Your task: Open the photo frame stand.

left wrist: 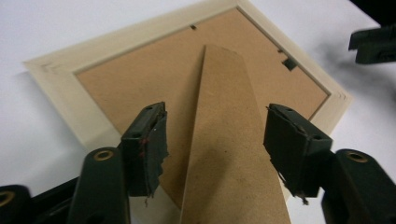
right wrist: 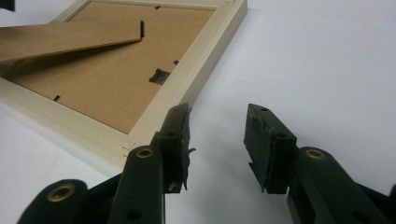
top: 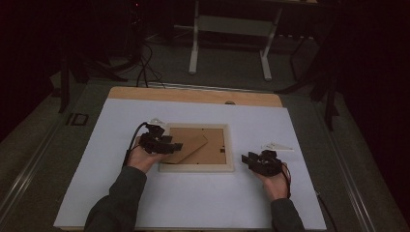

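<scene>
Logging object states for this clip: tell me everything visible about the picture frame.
The picture frame lies face down on the white table, pale wooden border around a brown fibreboard back. Its fibreboard stand is swung up off the back, passing between the open left gripper jaws. Small clips and a hanger show on the back. The right gripper sits open beside one corner.

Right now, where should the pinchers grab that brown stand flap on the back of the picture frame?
Probably across the stand flap, coming from the left gripper side. The flap is tilted up off the frame backing, so open jaws can close on its two long edges. Its free tip looks narrower.
</scene>
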Demonstrator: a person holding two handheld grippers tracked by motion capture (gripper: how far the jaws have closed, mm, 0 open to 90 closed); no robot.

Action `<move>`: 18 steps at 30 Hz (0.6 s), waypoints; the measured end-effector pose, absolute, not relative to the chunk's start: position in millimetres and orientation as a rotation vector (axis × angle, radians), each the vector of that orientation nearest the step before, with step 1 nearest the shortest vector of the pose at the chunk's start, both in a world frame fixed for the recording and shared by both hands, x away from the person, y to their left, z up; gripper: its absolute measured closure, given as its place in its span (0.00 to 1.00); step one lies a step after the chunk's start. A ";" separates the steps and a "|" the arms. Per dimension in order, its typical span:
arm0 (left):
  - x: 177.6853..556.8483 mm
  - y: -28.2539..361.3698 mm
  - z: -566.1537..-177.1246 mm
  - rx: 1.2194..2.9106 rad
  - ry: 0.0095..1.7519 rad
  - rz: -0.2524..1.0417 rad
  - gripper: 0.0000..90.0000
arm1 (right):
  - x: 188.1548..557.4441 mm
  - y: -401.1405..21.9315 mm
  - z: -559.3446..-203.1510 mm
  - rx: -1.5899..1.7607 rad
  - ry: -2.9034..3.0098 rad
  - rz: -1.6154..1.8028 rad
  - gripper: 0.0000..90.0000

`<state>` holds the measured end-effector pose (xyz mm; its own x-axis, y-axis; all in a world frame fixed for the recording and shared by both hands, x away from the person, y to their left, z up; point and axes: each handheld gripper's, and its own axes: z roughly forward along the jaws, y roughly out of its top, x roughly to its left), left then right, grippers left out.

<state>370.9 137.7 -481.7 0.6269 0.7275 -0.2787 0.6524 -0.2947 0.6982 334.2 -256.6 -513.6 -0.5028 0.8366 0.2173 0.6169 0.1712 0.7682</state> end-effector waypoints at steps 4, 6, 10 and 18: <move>376.2 135.3 -487.3 2.026 1.050 0.049 0.39 | 334.4 -256.5 -514.3 1.399 2.198 1.237 0.65; 379.0 134.6 -490.6 2.023 1.043 0.033 0.37 | 334.6 -256.3 -514.4 1.397 2.199 1.233 0.65; 381.1 132.9 -494.1 2.035 1.046 0.031 0.35 | 334.8 -256.1 -515.1 1.404 2.202 1.229 0.64; 386.6 128.0 -502.4 2.067 1.050 -0.036 0.30 | 335.2 -256.2 -515.8 1.406 2.204 1.228 0.63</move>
